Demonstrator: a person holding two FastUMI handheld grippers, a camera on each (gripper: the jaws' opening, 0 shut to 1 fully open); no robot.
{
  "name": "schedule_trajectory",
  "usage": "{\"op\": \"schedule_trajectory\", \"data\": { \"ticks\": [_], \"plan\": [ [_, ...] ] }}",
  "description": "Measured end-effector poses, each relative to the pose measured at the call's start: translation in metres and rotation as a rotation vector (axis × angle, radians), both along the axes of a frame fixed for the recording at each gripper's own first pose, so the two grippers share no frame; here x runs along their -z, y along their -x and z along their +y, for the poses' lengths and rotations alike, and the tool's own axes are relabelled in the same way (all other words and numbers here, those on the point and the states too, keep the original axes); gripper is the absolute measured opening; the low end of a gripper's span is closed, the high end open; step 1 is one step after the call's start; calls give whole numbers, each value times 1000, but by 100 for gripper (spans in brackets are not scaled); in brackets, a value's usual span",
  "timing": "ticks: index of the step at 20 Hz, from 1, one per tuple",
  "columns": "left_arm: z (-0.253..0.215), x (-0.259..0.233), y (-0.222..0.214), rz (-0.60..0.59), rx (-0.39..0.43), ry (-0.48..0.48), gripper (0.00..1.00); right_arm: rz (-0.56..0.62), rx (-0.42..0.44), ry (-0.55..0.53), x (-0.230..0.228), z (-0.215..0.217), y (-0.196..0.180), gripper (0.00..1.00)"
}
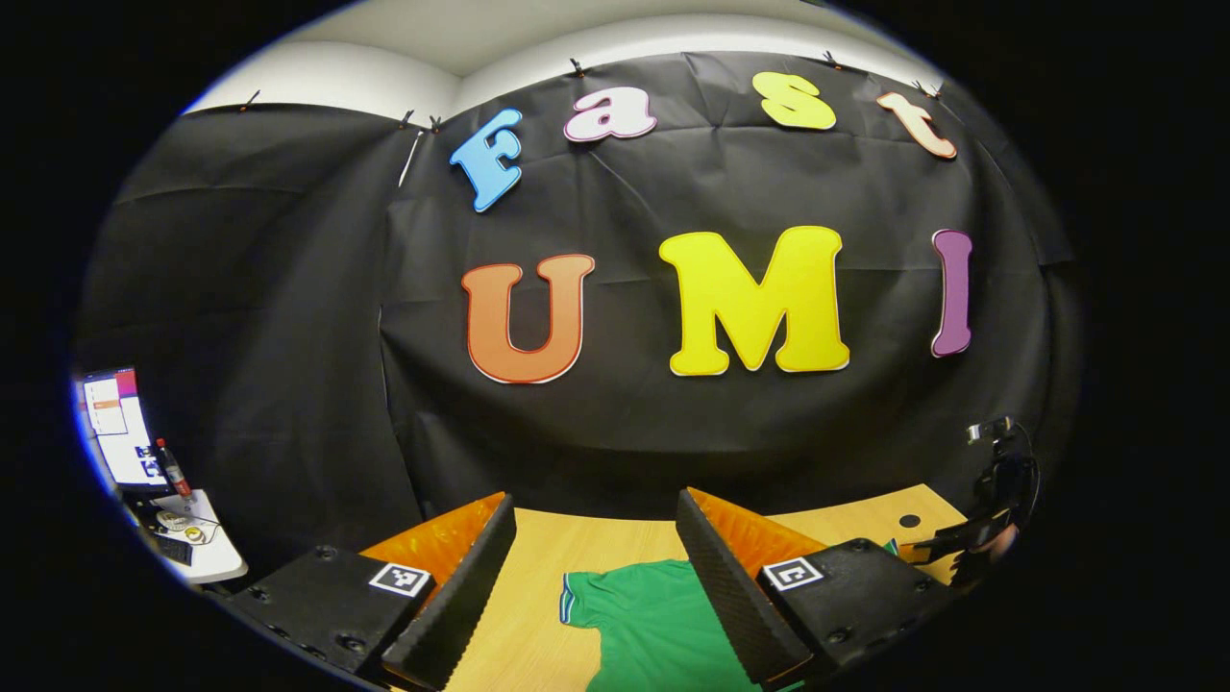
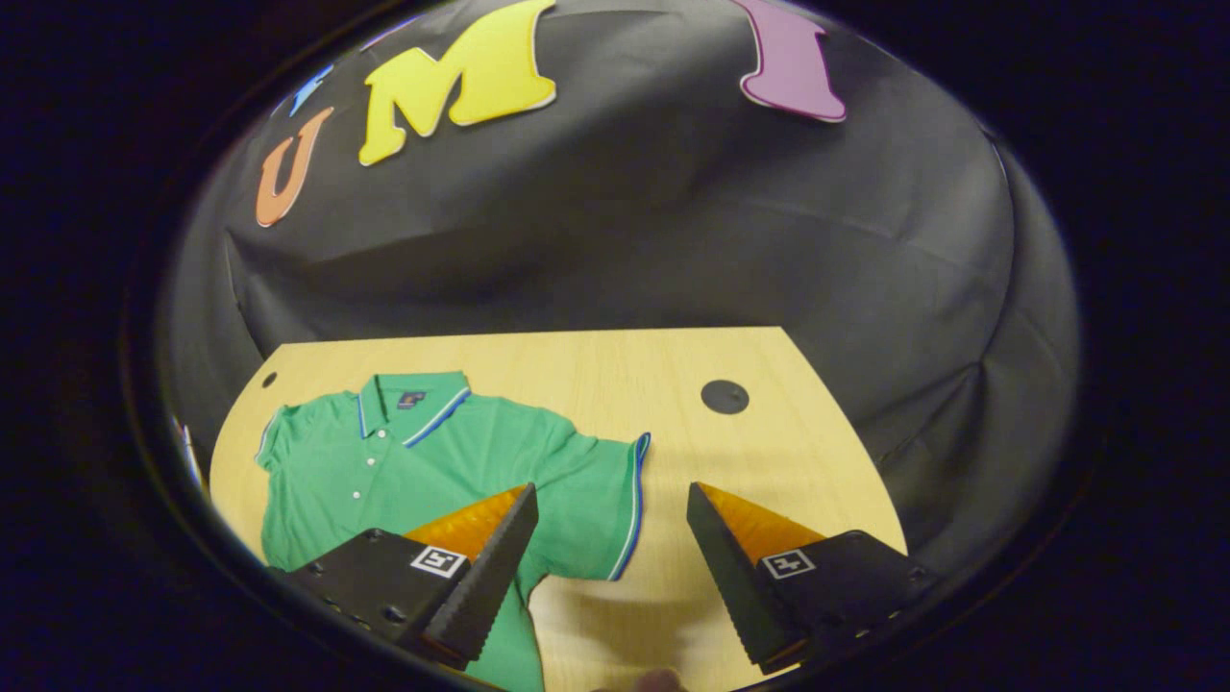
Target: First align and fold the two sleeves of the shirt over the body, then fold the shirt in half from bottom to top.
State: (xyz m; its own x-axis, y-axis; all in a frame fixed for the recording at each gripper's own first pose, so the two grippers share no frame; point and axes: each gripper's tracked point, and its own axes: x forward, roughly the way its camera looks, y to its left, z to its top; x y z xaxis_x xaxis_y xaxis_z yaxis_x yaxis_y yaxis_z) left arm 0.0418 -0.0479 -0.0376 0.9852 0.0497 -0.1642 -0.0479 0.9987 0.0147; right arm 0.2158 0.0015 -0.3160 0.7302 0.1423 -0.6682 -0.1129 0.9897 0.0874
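My left claw (image 1: 596, 577) hangs with its fingers apart above the tabletop (image 1: 538, 577), gripping nothing. My right claw (image 2: 610, 567) is likewise spread wide, holding nothing. The green shirt (image 2: 404, 461) lies flat, sleeves out, collar toward the booth wall.

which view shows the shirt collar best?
Right gripper view: the shirt lies flat on the table, collar, placket and both sleeves visible. Left gripper view catches one sleeve and part of the body between its open tongs.
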Motion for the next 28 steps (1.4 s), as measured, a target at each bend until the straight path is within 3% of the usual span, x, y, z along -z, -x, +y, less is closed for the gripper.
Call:
{"op": "schedule_trajectory", "data": {
  "ticks": [12, 13, 16, 21, 22, 23, 25, 27, 28],
  "plan": [
    [-12, 1, 0, 34, -30, -75, 100, 97, 32, -31, 70, -4, -46, 96],
    [-12, -2, 1, 29, -33, -83, 100, 71, 30, -23, 68, -5, -52, 100],
    [-15, -4, 5, 28, -38, -98, 98, 92, 41, -4, 73, -11, -53, 84],
    [-17, -5, 7, 32, -48, -103, 100, 124, 47, -26, 72, -8, -46, 35],
    [-17, -6, 7, 31, -48, -108, 100, 124, 45, -51, 71, -3, -45, 35],
    [-17, -6, 7, 32, -47, -111, 100, 131, 54, -49, 67, -5, -45, 10],
    [-17, -6, 9, 33, -48, -110, 100, 120, 43, -48, 67, -3, -46, 10],
    [-13, -4, 10, 40, -55, -110, 100, 130, 34, -57, 65, 1, -43, 0],
    [-10, -1, 9, 42, -58, -108, 100, 129, 34, -64, 65, 2, -44, 0]
  ]
}}
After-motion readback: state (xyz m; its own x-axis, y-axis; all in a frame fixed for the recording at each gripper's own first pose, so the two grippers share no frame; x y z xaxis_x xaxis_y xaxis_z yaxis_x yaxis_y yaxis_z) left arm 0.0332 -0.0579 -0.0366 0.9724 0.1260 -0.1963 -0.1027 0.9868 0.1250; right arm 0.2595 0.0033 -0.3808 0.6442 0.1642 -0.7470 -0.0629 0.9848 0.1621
